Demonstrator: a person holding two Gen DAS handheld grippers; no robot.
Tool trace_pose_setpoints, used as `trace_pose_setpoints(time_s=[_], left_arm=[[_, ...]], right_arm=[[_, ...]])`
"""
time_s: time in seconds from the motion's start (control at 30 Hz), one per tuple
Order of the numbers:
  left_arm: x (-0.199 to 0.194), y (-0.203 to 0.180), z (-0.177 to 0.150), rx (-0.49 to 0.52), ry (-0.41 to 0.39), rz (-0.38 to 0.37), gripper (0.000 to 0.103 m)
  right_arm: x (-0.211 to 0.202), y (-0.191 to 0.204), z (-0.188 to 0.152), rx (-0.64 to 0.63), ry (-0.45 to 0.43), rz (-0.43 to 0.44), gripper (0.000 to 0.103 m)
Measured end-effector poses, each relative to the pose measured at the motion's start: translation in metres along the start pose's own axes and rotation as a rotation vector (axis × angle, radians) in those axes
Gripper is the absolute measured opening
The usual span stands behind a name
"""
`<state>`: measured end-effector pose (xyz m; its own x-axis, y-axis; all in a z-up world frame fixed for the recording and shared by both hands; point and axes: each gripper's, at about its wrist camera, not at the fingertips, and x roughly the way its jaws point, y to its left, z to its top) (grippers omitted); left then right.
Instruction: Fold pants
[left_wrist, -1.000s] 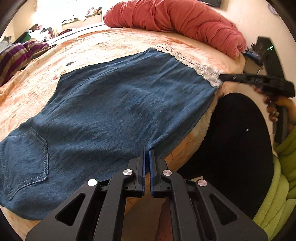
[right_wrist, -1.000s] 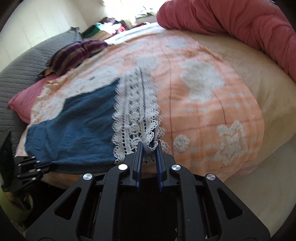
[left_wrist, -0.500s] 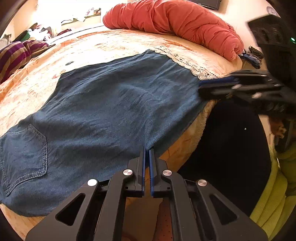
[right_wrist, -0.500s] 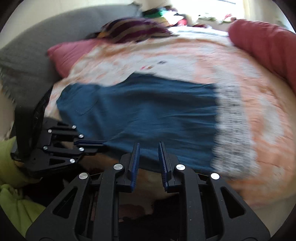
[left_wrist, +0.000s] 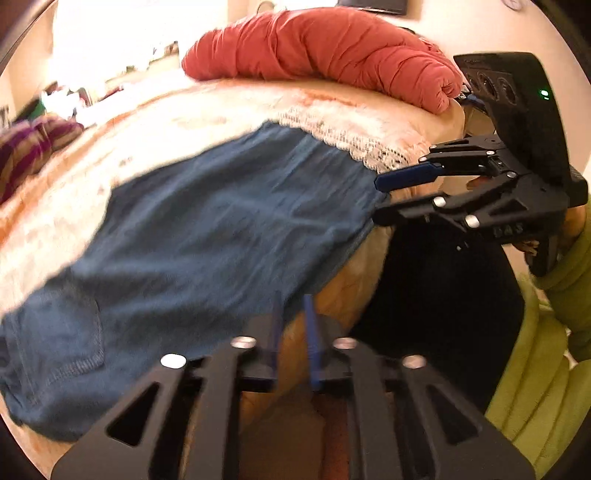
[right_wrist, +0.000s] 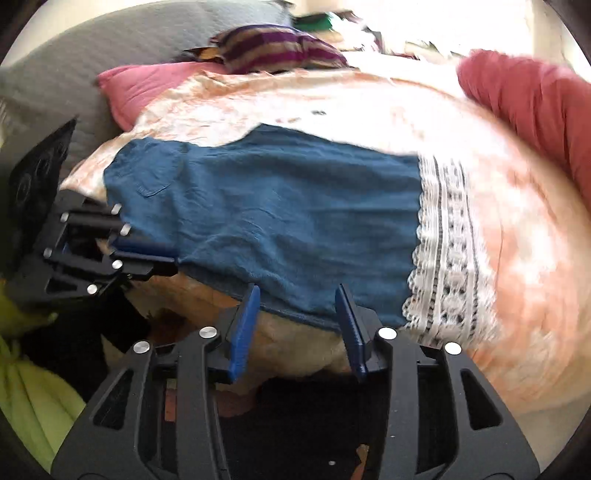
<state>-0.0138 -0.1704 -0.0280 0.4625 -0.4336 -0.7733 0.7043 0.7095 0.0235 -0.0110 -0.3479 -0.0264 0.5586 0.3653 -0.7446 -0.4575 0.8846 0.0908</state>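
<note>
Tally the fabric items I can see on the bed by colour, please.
Blue: 1, pants
Red: 1, rolled blanket
Pink: 1, pillow
Purple striped: 1, cushion
Grey: 1, quilted cover
Peach patterned: 1, bedspread
Total: 6

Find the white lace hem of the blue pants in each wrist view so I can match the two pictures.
Left wrist view: the lace hem is upper right of centre, at the far end of the blue pants, just below the red blanket roll.
Right wrist view: the lace hem is right of centre, a vertical band.
Shared landmark: the red blanket roll.
</note>
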Motion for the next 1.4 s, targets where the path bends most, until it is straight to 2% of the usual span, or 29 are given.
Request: trace_pose_setpoints(time_s=[0.03, 0.1, 0.2, 0.27, 0.3, 0.33, 0.43, 0.53, 0.67, 0.7, 0.77, 0.8, 0.87, 0.9, 0.93, 0.97, 1.03, 1.07, 1.1, 1.23, 1.4], left_arm=[[0.003, -0.002, 0.001, 0.018, 0.005, 0.02, 0.029], [0.01, -0.004, 0.003, 0.044, 0.026, 0.046, 0.029], [0.027, -0.002, 0.006, 0.051, 0.056, 0.059, 0.03], [0.036, 0.001, 0.006, 0.044, 0.074, 0.067, 0.029], [0.038, 0.002, 0.006, 0.04, 0.07, 0.067, 0.022], [0.038, 0.002, 0.006, 0.038, 0.068, 0.062, 0.006], [0.03, 0.002, 0.004, 0.043, 0.066, 0.021, 0.004], [0.027, -0.001, 0.001, 0.051, 0.073, -0.016, 0.004], [0.041, 0.008, -0.005, -0.01, 0.103, -0.053, 0.005], [0.04, 0.011, -0.005, -0.026, 0.099, -0.068, 0.007], [0.032, 0.018, -0.002, -0.067, 0.093, -0.117, 0.02], [0.023, 0.023, 0.002, -0.087, 0.072, -0.138, 0.028], [0.009, 0.033, 0.013, -0.112, 0.027, -0.148, 0.029], [0.003, 0.042, 0.02, -0.132, 0.008, -0.14, 0.032], [-0.002, 0.052, 0.026, -0.155, -0.008, -0.132, 0.044], [-0.005, 0.065, 0.034, -0.184, -0.022, -0.122, 0.049], [-0.005, 0.094, 0.052, -0.223, -0.028, -0.043, 0.053], [-0.003, 0.107, 0.06, -0.231, -0.029, -0.014, 0.053], [0.003, 0.125, 0.069, -0.254, -0.023, 0.007, 0.053], [0.033, 0.176, 0.087, -0.37, 0.022, 0.002, 0.055], [0.081, 0.205, 0.089, -0.454, 0.071, -0.066, 0.055]], right_arm=[[0.001, 0.006, 0.001, -0.039, -0.003, -0.001, 0.036], [0.011, 0.014, 0.002, -0.108, 0.018, 0.008, 0.036], [0.029, 0.027, 0.002, -0.249, 0.067, -0.043, 0.036], [0.039, 0.029, 0.005, -0.282, 0.098, -0.071, 0.032], [0.044, 0.03, 0.005, -0.309, 0.11, -0.083, 0.012], [0.05, 0.032, 0.005, -0.348, 0.124, -0.091, 0.001], [0.046, 0.03, 0.003, -0.375, 0.153, -0.059, 0.0], [0.029, 0.027, 0.001, -0.369, 0.13, -0.029, 0.0], [0.044, 0.022, -0.012, -0.359, 0.174, -0.025, 0.001], [0.045, 0.021, -0.013, -0.346, 0.17, -0.011, 0.004], [0.035, 0.011, -0.009, -0.26, 0.155, 0.066, 0.017], [0.023, 0.003, -0.005, -0.217, 0.116, 0.092, 0.026], [0.004, -0.012, 0.003, -0.166, 0.038, 0.09, 0.034], [-0.01, -0.028, 0.012, -0.104, -0.029, 0.077, 0.039], [-0.017, -0.041, 0.019, -0.053, -0.072, 0.058, 0.041], [-0.023, -0.056, 0.026, 0.002, -0.106, 0.035, 0.041], [-0.027, -0.093, 0.045, 0.13, -0.156, -0.035, 0.044], [-0.026, -0.11, 0.052, 0.185, -0.171, -0.039, 0.047], [-0.019, -0.133, 0.061, 0.258, -0.174, -0.006, 0.053], [0.026, -0.18, 0.079, 0.404, -0.069, 0.002, 0.053], [0.077, -0.2, 0.092, 0.49, 0.003, 0.067, 0.053]])
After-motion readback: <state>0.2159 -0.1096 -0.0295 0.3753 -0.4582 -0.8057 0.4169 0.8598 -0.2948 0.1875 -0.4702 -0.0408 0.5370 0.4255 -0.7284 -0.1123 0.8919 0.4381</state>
